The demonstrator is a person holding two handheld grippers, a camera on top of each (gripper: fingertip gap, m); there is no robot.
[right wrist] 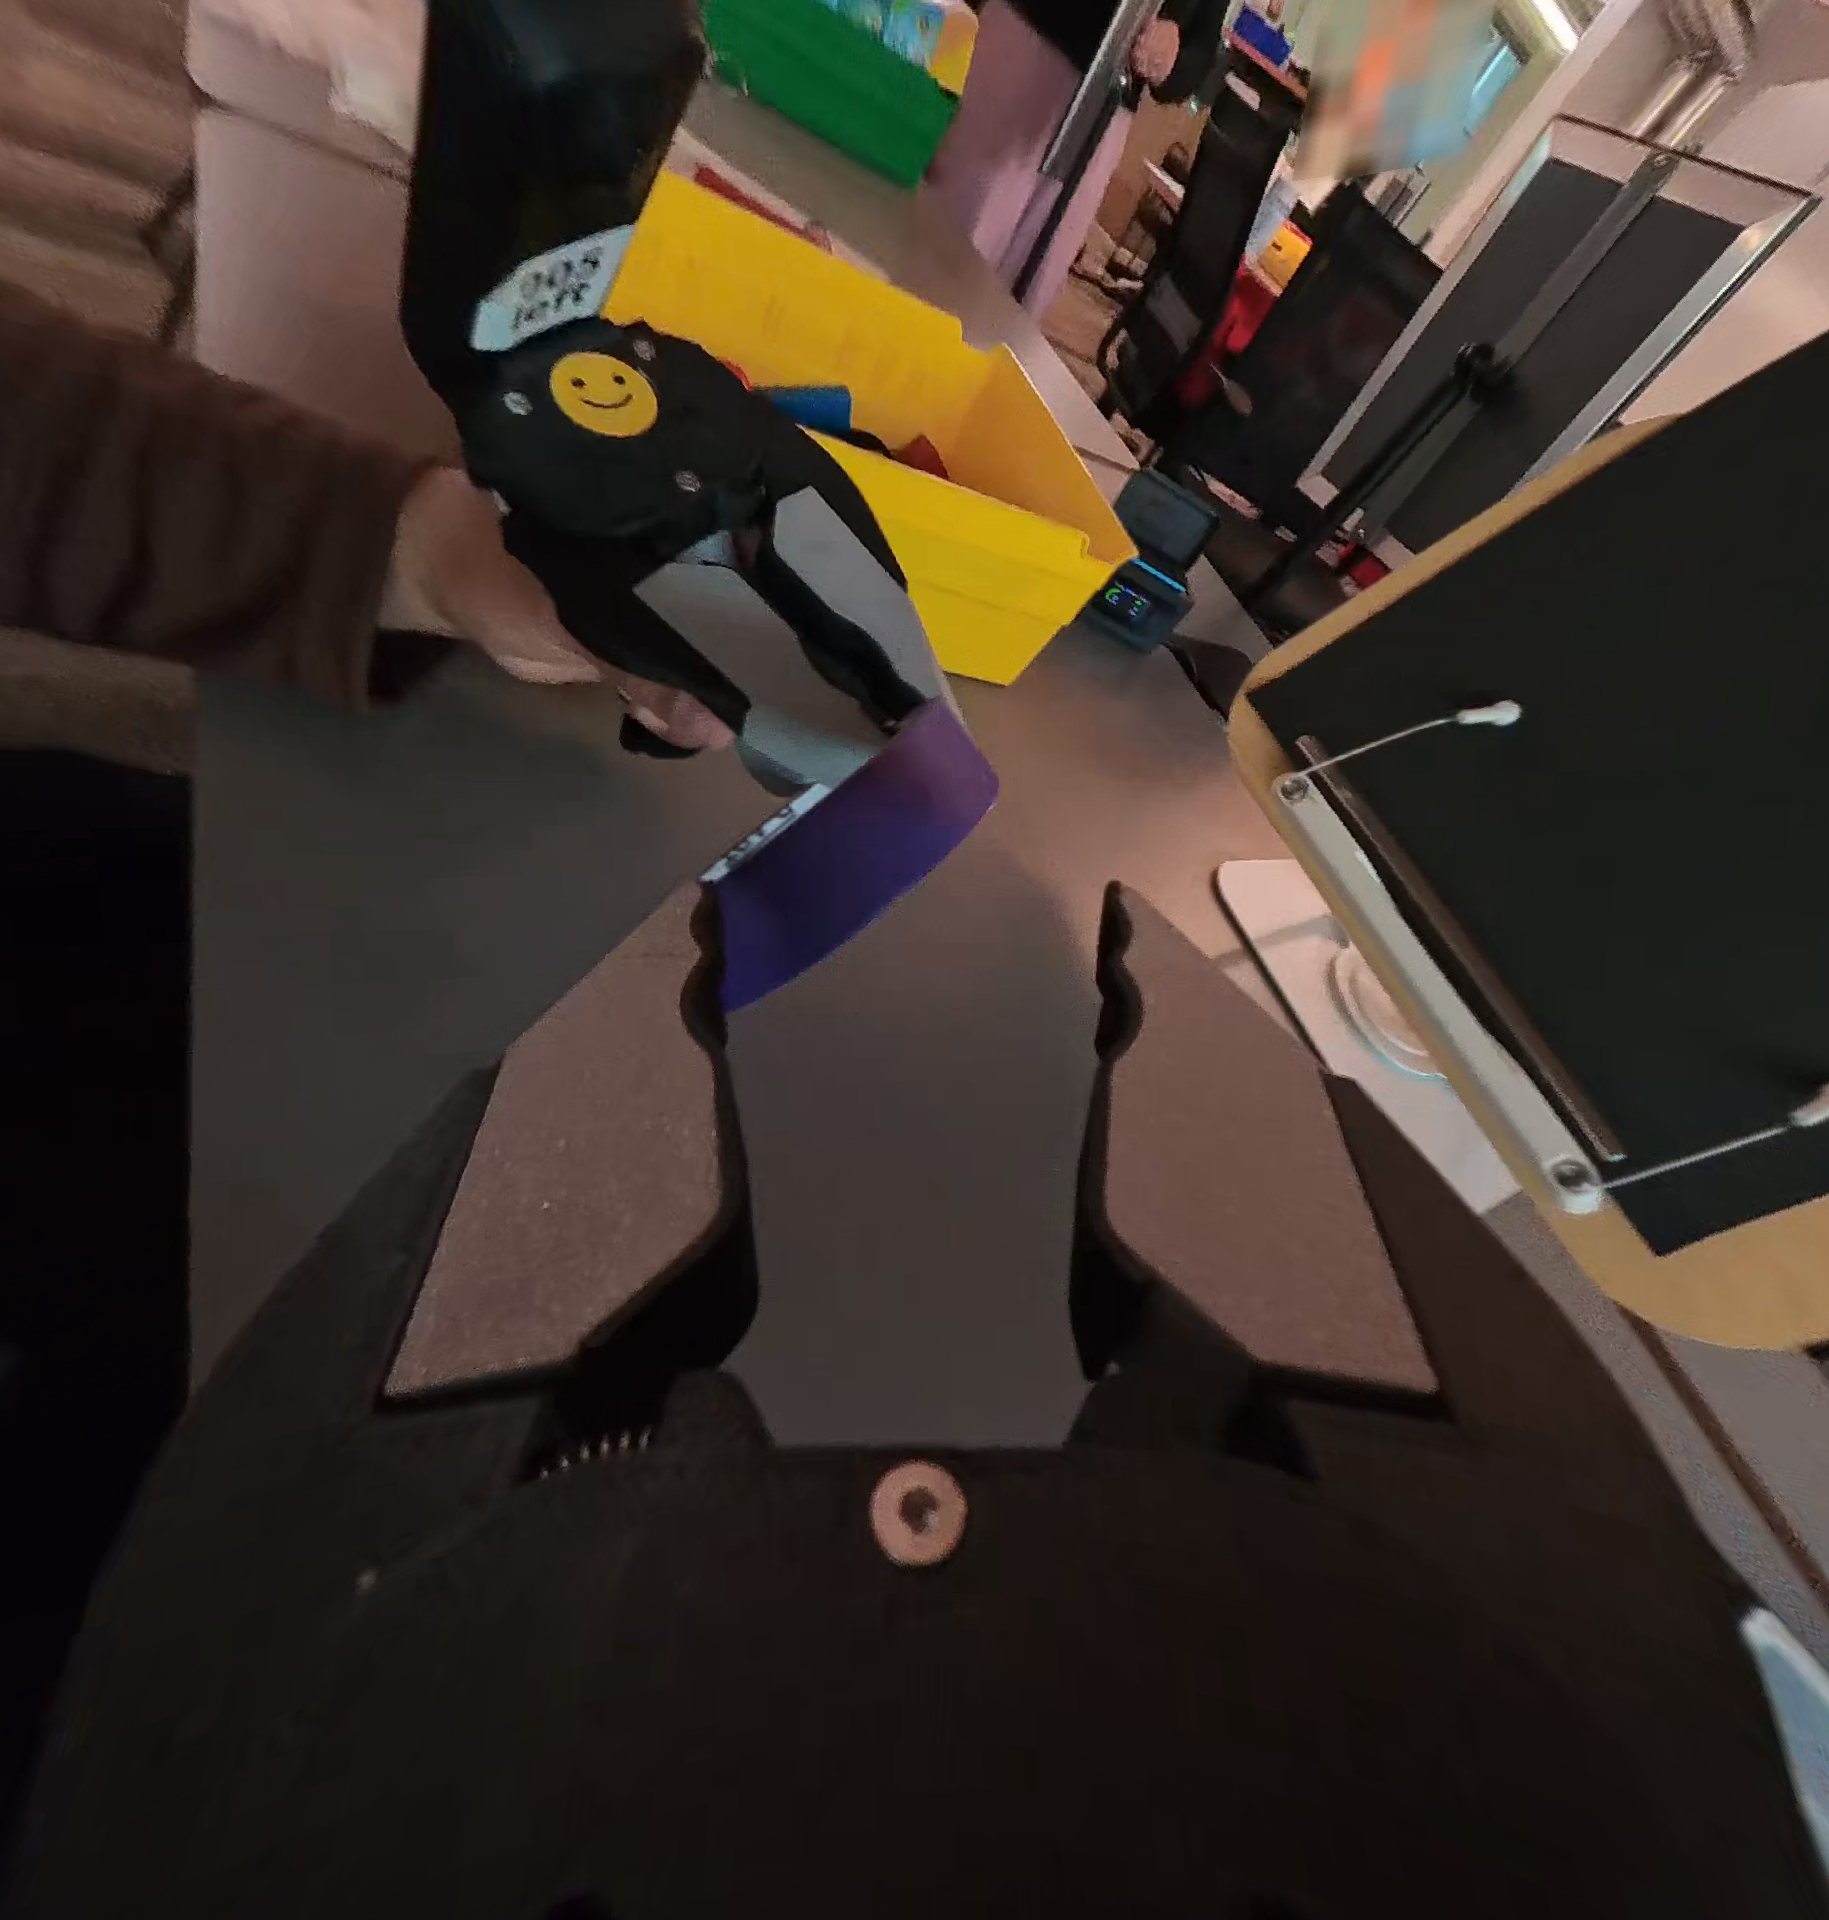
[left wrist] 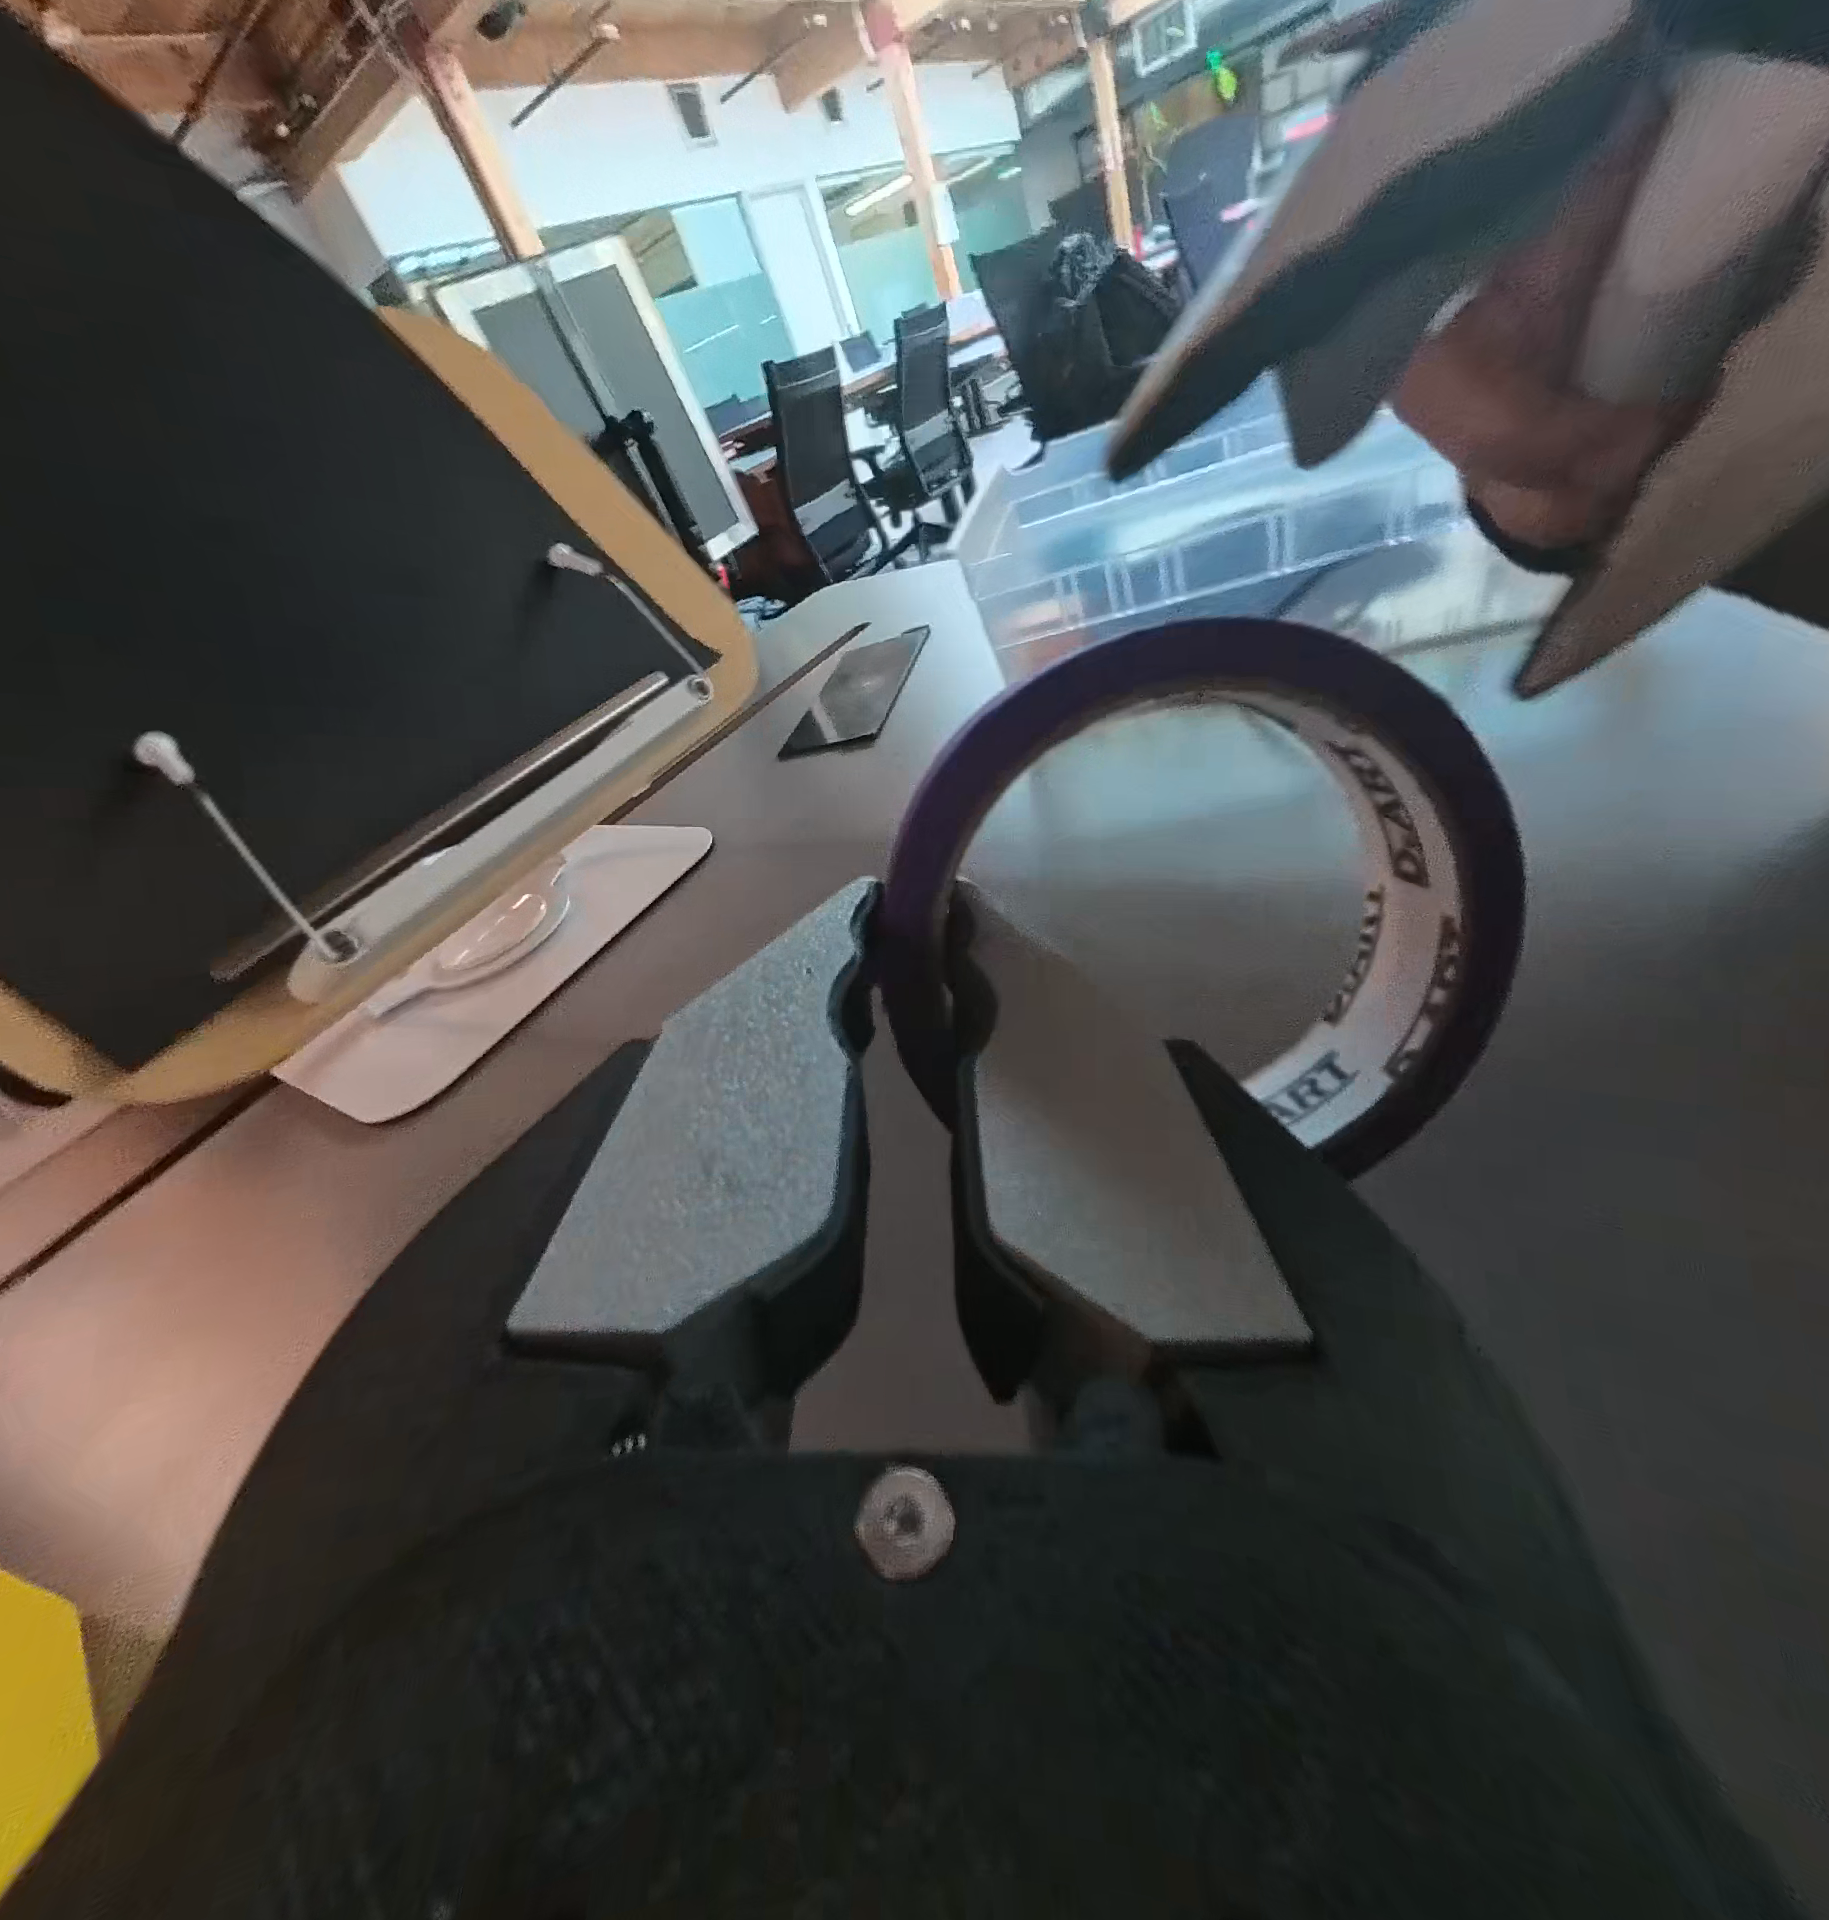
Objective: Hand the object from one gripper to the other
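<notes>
A purple roll of tape (left wrist: pixel 1481 831) with a white inner core stands on edge in the air above the dark table. My left gripper (left wrist: pixel 915 935) is shut on the roll's left rim, one finger outside and one inside the ring. In the right wrist view the roll (right wrist: pixel 858 862) shows edge-on, held by the left gripper (right wrist: pixel 848 727), with a hand behind it. My right gripper (right wrist: pixel 905 940) is open and empty, its fingertips just short of the roll, the left fingertip beside its near edge. In the left wrist view it (left wrist: pixel 1336 561) hangs blurred above and to the right of the roll.
A black board with a tan rim (left wrist: pixel 266 571) stands on a white base (left wrist: pixel 536 966) at the table's side; it also shows in the right wrist view (right wrist: pixel 1616 831). A clear plastic bin (left wrist: pixel 1149 540) and a yellow bin (right wrist: pixel 889 457) sit farther back. A small black device (right wrist: pixel 1149 582) stands beside the yellow bin. The grippers' ends are close to 8 cm from one another.
</notes>
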